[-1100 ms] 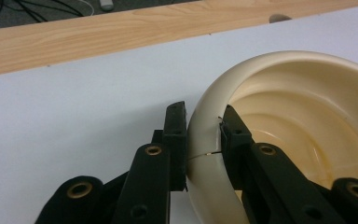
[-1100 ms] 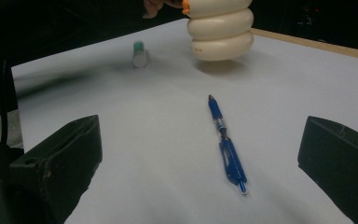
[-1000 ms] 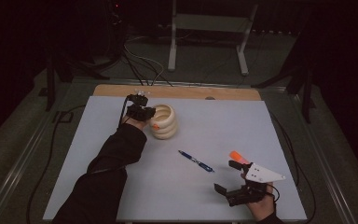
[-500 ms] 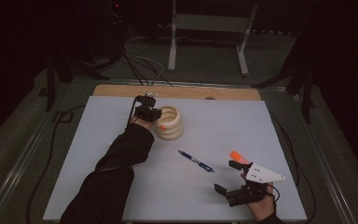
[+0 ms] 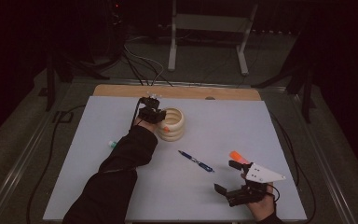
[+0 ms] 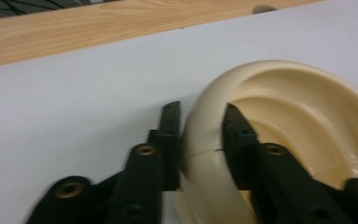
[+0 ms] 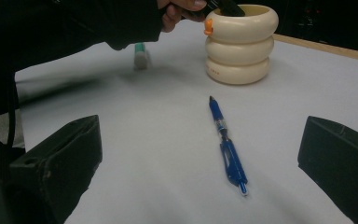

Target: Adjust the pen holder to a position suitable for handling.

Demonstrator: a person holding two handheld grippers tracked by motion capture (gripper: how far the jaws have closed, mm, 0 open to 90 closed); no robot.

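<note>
A cream ribbed pen holder (image 5: 172, 125) stands at the back of the grey mat, with a small orange piece (image 7: 208, 25) on its rim. My left gripper (image 5: 151, 113) straddles the rim wall (image 6: 203, 140), one jaw outside and one inside. Its jaws have just been opening, and the pads lie close along the wall without pressing on it. A blue pen (image 5: 196, 161) lies on the mat in front of the holder. My right gripper (image 5: 227, 177) rests near the front right, open and wide, with the pen (image 7: 226, 142) lying ahead of its jaws.
An orange marker (image 5: 238, 156) lies just beyond the right gripper. A green-capped item (image 5: 113, 143) sits left of the left forearm. A wooden strip (image 5: 177, 92) runs along the mat's far edge, with cables and a metal stand behind it.
The left hand and the holder have shifted a little to the right across the mat. The right gripper and the blue pen have kept still.
</note>
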